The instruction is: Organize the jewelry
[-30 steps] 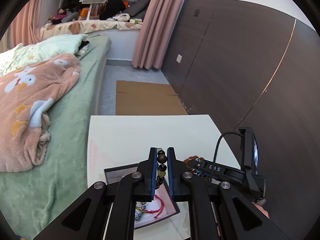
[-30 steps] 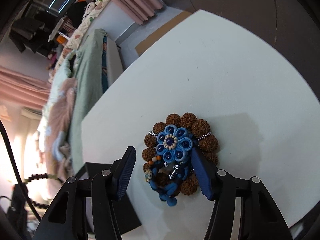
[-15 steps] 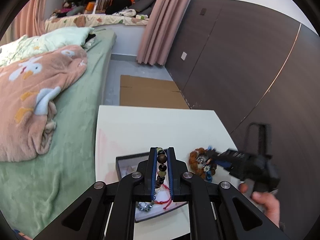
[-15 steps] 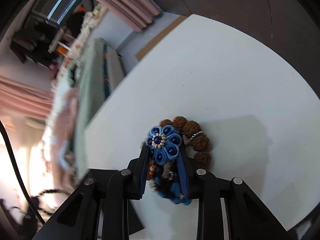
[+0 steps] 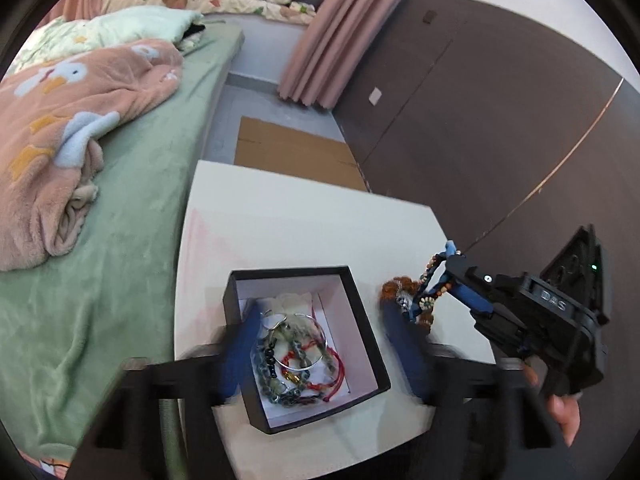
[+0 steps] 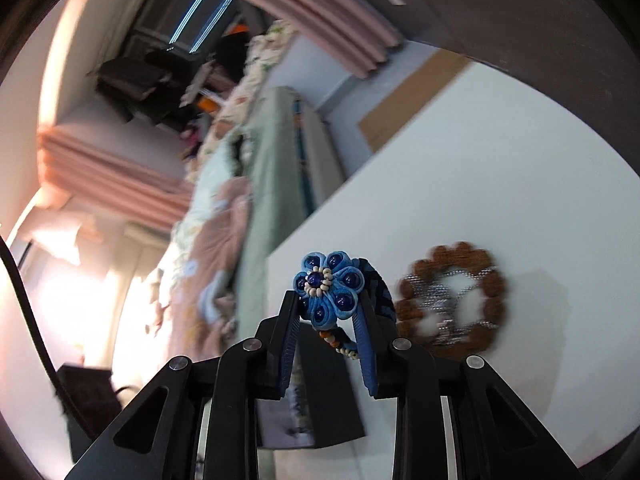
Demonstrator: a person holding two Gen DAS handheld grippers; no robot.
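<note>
Left wrist view looks down over my left gripper (image 5: pixel 320 344), whose blue pads (image 5: pixel 236 352) are blurred and stand wide apart, having just been opening, with nothing pinched between them. Below them sits the black box (image 5: pixel 362 322) near the front edge of the white table (image 5: pixel 288 224); it lies between the pads in this view, untouched as far as I can tell. Inside it rests a tangle of jewelry: a beaded bracelet (image 5: pixel 270 364), a thin silver bangle (image 5: pixel 306 340) and red cords (image 5: pixel 332 368).

To the right of the box, my right gripper (image 6: pixel 328 308) is clamped on the blue flower bracelet (image 6: pixel 330 288), the flower pinched between the pads, its band and small beads trailing behind. A hand (image 5: pixel 560 404) shows under that gripper's body in the left wrist view. Just beyond, the brown seed bracelet (image 6: pixel 454 300) lies flat on the table toward its right edge, blurred.

Farther off, a green bed (image 5: pixel 120 248) with a pink blanket (image 5: pixel 68 120) runs along the table's left edge, and cardboard (image 5: pixel 292 156) lies on the floor past the far edge.
</note>
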